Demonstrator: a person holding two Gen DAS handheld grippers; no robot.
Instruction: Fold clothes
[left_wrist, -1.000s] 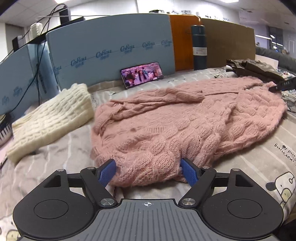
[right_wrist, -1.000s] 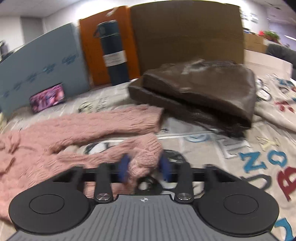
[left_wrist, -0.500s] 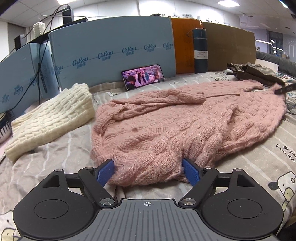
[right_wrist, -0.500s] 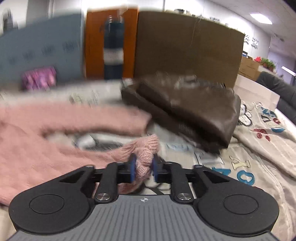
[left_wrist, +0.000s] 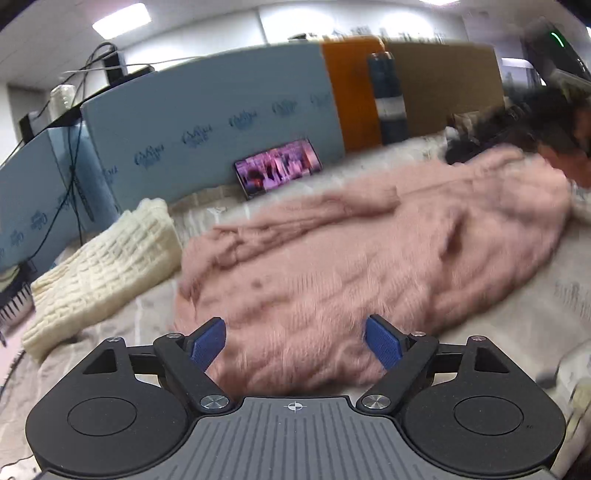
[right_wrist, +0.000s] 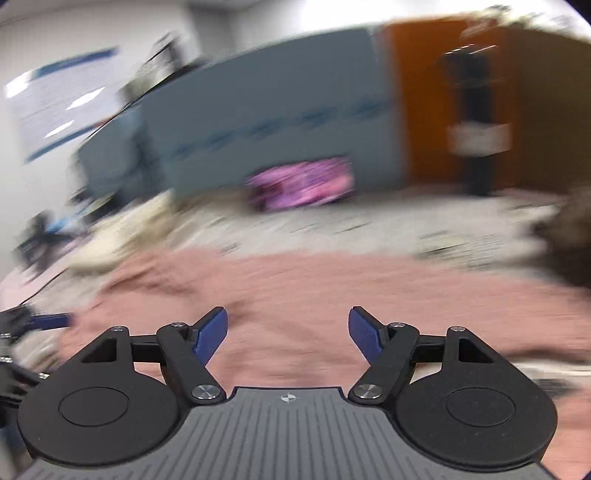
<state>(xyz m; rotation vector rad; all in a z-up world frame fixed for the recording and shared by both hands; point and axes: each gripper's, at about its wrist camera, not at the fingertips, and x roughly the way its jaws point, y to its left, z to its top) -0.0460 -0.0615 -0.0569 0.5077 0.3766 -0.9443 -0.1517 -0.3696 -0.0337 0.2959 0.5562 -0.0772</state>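
Note:
A pink cable-knit sweater (left_wrist: 369, 266) lies spread on the printed bed sheet, blurred by motion. My left gripper (left_wrist: 295, 336) is open, its blue pads either side of the sweater's near hem, holding nothing. In the right wrist view the pink sweater (right_wrist: 314, 291) fills the middle, and my right gripper (right_wrist: 288, 332) is open and empty above it. The left gripper's blue fingertip shows at the far left of the right wrist view (right_wrist: 48, 320).
A folded cream knit (left_wrist: 107, 262) lies left of the sweater. A phone with a lit screen (left_wrist: 279, 171) leans on the blue foam panels (left_wrist: 207, 122). A dark bottle (left_wrist: 388, 99) and dark folded garment (left_wrist: 491, 129) stand at the back right.
My right gripper has let go of the pink sleeve cuff, opened, and swung left to face the sweater's body. The left gripper stays open at the hem; its view has shifted slightly.

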